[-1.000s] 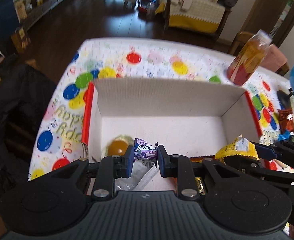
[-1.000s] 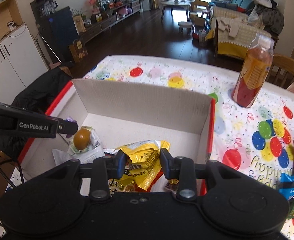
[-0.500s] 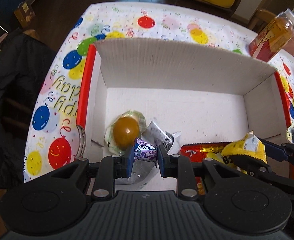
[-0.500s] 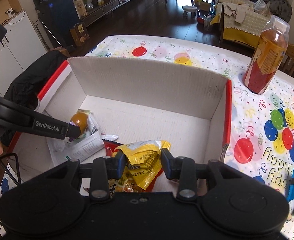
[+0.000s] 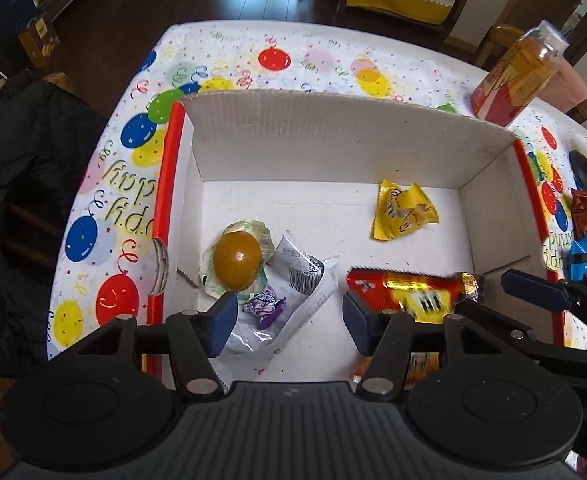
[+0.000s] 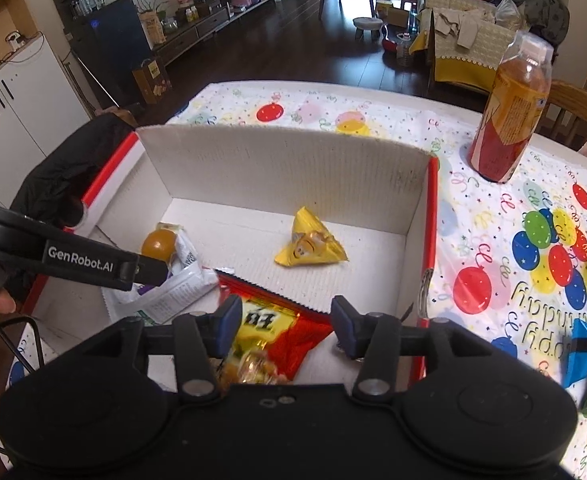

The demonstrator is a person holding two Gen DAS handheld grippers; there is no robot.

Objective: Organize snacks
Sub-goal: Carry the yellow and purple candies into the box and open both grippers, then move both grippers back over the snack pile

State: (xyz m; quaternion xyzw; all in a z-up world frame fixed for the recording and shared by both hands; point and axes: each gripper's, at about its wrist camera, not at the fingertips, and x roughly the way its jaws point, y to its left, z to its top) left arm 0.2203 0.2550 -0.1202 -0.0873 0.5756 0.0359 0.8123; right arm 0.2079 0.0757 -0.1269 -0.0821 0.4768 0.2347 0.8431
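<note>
Balloon-print tablecloth [image 5: 301, 60], dark wooden floor [image 6: 301, 48]

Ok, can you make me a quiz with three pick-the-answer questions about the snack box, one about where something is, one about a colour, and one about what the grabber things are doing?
1. Where is the small yellow packet?
A. inside the box
B. on the tablecloth
C. held by a gripper

2. What colour is the little candy next to the round brown snack?
A. green
B. purple
C. orange

3. What is the left gripper doing?
A. squeezing the candy
B. shut on nothing
C. open, holding nothing

Answers:
1. A, it lies on the box floor near the back wall.
2. B, its wrapper is purple and white.
3. C, its fingers are spread wide, with the candy lying loose between them. The right gripper is open too.
</note>
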